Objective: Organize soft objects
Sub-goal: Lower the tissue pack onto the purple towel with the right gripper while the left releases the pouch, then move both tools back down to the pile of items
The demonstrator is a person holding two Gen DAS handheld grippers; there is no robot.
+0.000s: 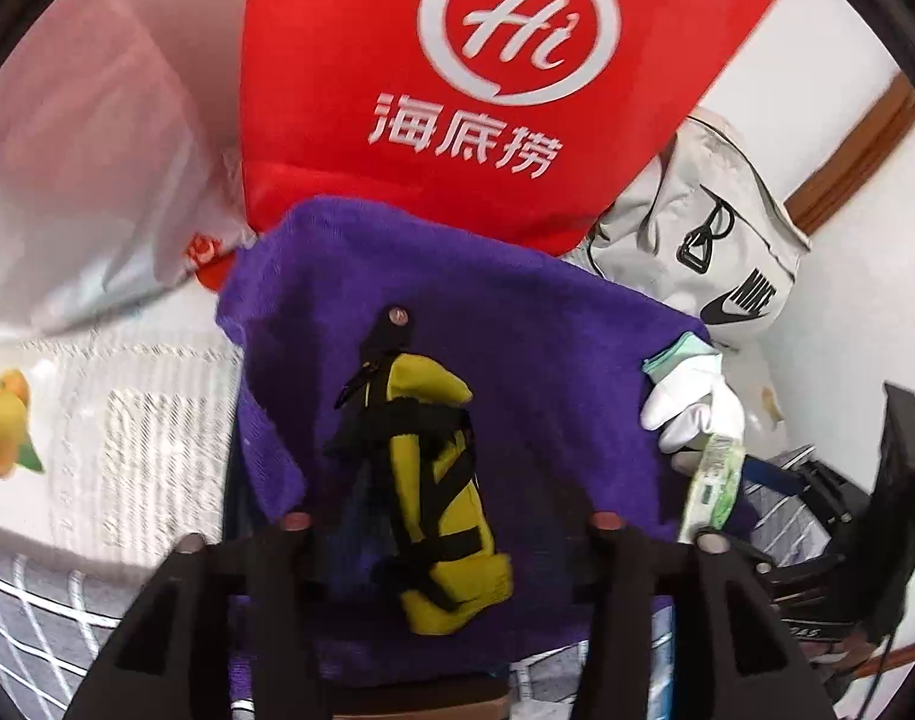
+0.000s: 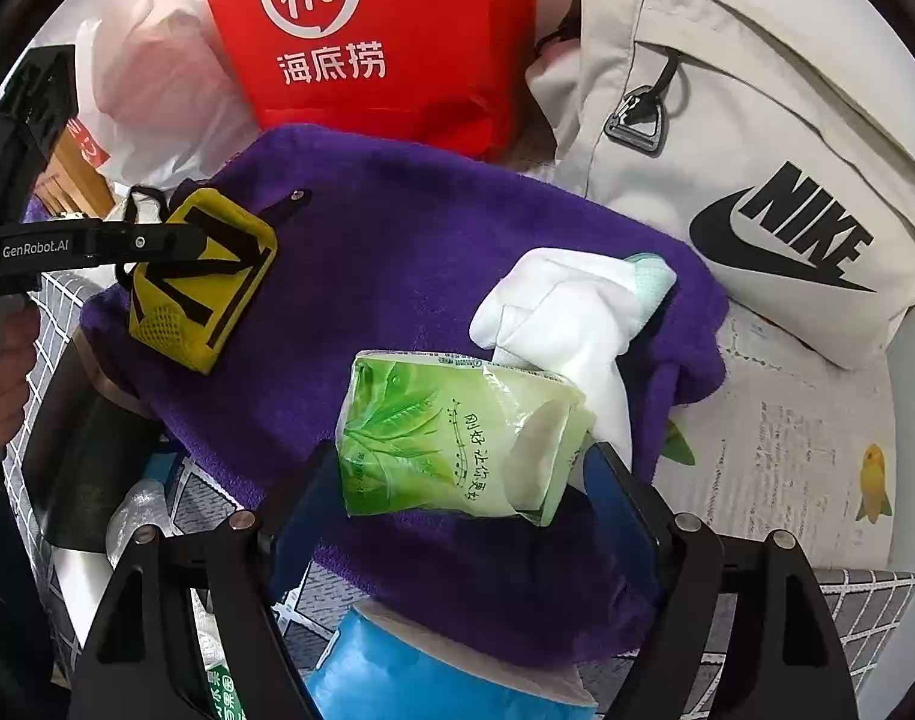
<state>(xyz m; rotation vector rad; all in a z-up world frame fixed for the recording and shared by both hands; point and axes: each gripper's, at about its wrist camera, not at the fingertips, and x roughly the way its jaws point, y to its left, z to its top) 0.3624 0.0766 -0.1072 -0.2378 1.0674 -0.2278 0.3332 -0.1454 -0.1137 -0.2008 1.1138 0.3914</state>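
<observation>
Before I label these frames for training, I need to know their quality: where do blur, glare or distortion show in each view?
Left wrist view: motion smear on the white mat and the yellow pouch; the red bag logo reads sharp; fisheye bends the edges. Right wrist view: crisper throughout, with glare on the green tissue pack wrapper; black corners surround both views.

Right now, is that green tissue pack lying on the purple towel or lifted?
Cannot tell for sure: the green tissue pack sits between the right gripper's fingers, over the purple towel.
</observation>
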